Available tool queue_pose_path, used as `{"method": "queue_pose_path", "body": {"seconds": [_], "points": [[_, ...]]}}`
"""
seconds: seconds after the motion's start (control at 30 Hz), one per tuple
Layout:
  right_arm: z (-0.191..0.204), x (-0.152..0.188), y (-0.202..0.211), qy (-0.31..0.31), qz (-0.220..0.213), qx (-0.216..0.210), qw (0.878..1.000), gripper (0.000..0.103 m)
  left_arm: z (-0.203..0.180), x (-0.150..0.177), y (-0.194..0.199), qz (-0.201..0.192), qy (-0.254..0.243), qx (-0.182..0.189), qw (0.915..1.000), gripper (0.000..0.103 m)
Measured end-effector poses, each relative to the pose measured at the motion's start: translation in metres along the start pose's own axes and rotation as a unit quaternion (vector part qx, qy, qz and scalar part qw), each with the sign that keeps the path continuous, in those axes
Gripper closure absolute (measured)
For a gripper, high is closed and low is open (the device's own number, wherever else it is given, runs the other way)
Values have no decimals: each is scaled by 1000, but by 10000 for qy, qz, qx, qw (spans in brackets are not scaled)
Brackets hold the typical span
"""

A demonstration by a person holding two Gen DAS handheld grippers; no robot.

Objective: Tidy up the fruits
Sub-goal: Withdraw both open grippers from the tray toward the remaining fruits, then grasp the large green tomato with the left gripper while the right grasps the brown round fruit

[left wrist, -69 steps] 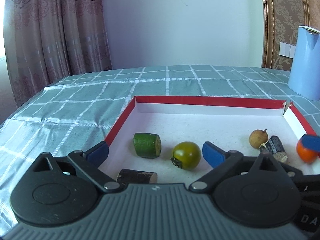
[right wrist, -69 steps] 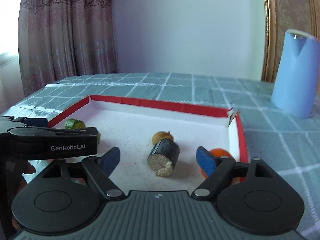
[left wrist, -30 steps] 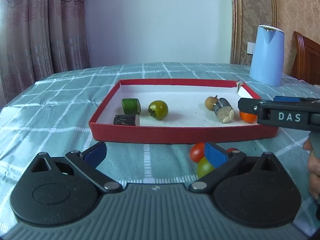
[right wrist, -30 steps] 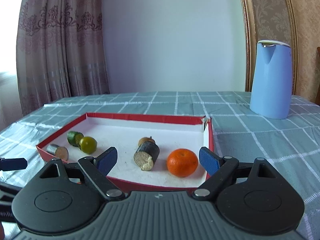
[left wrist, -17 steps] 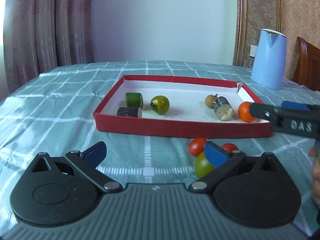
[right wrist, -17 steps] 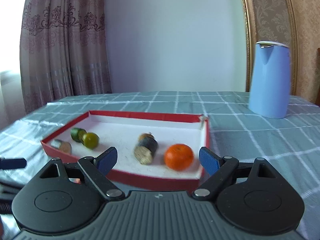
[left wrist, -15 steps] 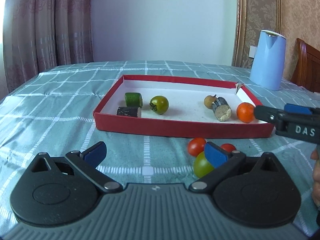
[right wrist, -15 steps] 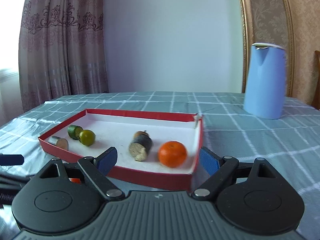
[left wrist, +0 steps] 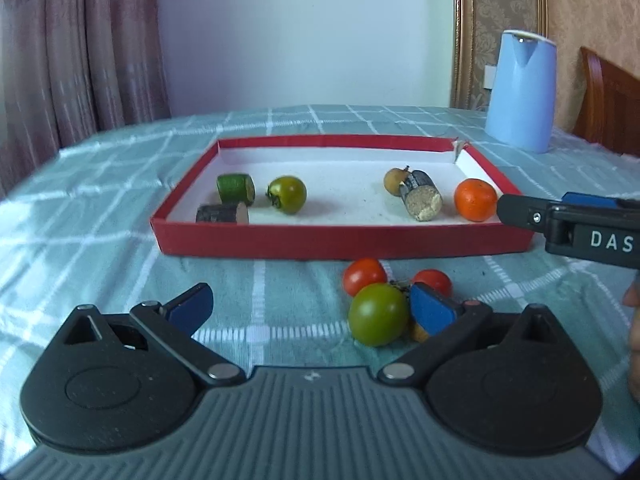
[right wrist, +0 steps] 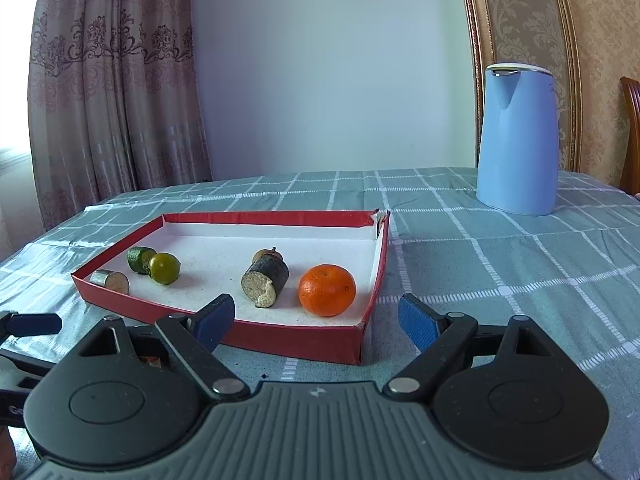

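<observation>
One green tomato [left wrist: 378, 320] touches left claw's [left wrist: 312, 308] right finger.

Home dining room: curtains [right wrist: 116, 100], checked tablecloth [right wrist: 500, 264], kettle [right wrist: 518, 140], wooden chair [left wrist: 608, 104].

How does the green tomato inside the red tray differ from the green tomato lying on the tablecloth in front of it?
The green tomato in the tray sits on the white floor of the red tray, apart from other fruit; the green tomato on the cloth lies outside, against two red tomatoes. The tray one shows its dark calyx sideways; the cloth one's is hidden. The cloth one sits beside a finger of the left gripper. Both are round and green.
</observation>
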State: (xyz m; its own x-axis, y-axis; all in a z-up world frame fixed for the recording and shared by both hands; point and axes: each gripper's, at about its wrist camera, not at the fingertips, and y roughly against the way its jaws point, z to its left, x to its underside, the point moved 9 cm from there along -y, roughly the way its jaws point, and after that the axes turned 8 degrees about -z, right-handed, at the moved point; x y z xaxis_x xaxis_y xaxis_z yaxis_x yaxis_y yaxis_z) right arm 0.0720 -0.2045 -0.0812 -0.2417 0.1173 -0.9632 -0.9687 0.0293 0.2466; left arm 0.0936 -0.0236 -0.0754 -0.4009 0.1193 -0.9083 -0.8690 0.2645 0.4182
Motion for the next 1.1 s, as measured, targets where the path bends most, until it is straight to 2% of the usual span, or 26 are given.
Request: {"method": "queue_pose_path", "body": {"seconds": [0.17,0.3,0.4,0.47,0.53,0.57,0.6,0.67,0.93,1.1], "points": [[0,0,1,-41,-9,-25,10000,14,5,2,-2,173,237,214,9993,0],[1,0,1,-38,16,-33,10000,14,-5,-5,-11,90,-117,-81,9999,0],[1,0,2,-40,-8,-36,10000,14,-16,3,-19,324,-355,96,9988,1],[1,0,1,-16,4,-41,10000,14,-17,5,-13,312,-415,222,9984,12],[2,0,2,1,2,-71,10000,14,-13,5,-7,216,-438,142,9987,15],[3,0,2,20,-4,-93,10000,14,-11,6,-5,165,-406,117,9990,22],[4,0,2,54,-4,-109,9999,14,-9,6,-4,148,-376,141,9991,36],[6,0,2,137,-14,-118,9998,14,-7,8,-8,283,-310,247,9988,51],[7,2,0,179,78,-126,9997,14,-5,5,-13,264,-261,357,9987,56],[10,6,-1,253,208,-198,9993,14,-2,5,-8,203,-269,577,9978,71]]}}
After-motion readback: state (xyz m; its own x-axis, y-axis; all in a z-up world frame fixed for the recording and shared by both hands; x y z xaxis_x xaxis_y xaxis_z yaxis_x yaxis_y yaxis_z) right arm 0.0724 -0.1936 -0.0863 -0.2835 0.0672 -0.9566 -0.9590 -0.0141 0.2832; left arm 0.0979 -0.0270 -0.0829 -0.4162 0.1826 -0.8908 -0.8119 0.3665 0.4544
